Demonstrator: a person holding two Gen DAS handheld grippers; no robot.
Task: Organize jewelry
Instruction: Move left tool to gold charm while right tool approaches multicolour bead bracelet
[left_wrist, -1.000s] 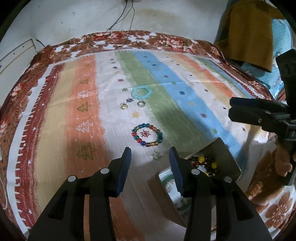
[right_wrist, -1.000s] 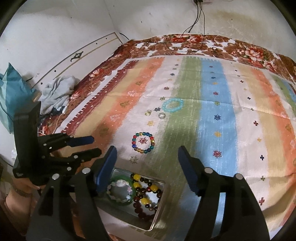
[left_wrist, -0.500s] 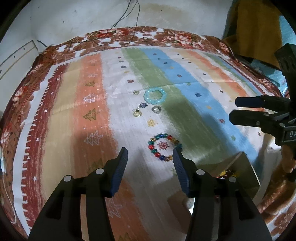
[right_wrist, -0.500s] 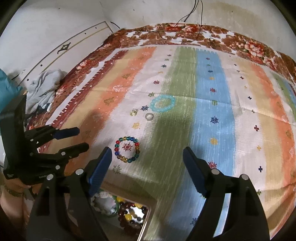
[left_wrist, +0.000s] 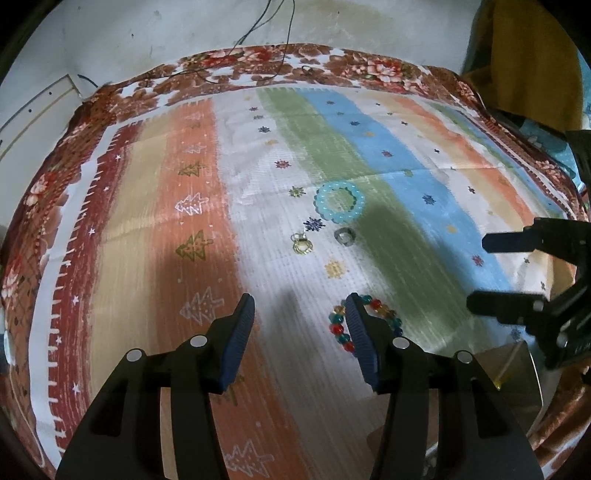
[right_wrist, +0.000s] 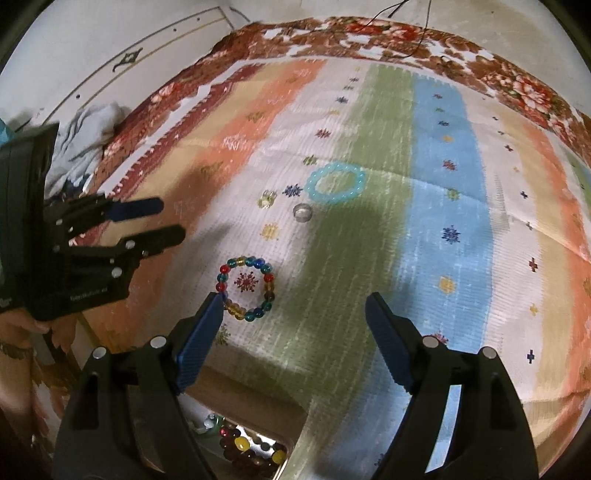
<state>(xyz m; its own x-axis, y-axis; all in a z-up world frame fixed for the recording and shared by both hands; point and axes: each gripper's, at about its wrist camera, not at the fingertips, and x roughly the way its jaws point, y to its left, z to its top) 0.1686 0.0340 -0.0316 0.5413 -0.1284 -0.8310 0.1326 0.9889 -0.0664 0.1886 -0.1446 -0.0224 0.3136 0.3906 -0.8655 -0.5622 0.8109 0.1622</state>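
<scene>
Through left wrist view: left gripper (left_wrist: 299, 314) w/ jaws spread wide, nothing held, poised low over striped multicolour woven bedspread (left_wrist: 147, 206). Multicolour glass-bead bracelet (left_wrist: 364, 323) partly hidden behind the right-hand blue pad (left_wrist: 360, 336), apparently outside the gap, not between pads. Further off: pale-blue bead bracelet (left_wrist: 339, 202), small gold charm ring (left_wrist: 303, 245), small silver ring (left_wrist: 344, 236), all apart from each other. Right gripper (left_wrist: 476, 271) at frame's right edge, jaws parted, empty. Shiny metal tray (left_wrist: 517, 373) only partly seen, low right, near bedspread edge.

Risk, as judged: closing from this spot would've caught cloth, not beads; pad edge could've nudged or rolled the bracelet away. Couldn't tell whether pad touched it.

Through right wrist view: right gripper (right_wrist: 295, 314) also wide open, empty. Multicolour bracelet (right_wrist: 245, 288) just beside tip of the left-hand pad (right_wrist: 199, 339), again outside the gap. Pale-blue bracelet (right_wrist: 334, 182), silver ring (right_wrist: 303, 213), gold charm (right_wrist: 266, 199) beyond. Left gripper (right_wrist: 171, 219) at left, apart from bracelet. Tray (right_wrist: 284, 458) at bottom, already w/ dark and yellow beads plus a green-white piece inside.

Risk, as judged: both grippers near same bracelet, so collision possible. Elastic bead loop likely to slip if pinched on one bead only. Tiny rings hard to grip on soft cloth; could sink into it. Tray close to bed edge, so a knock might tip it.
</scene>
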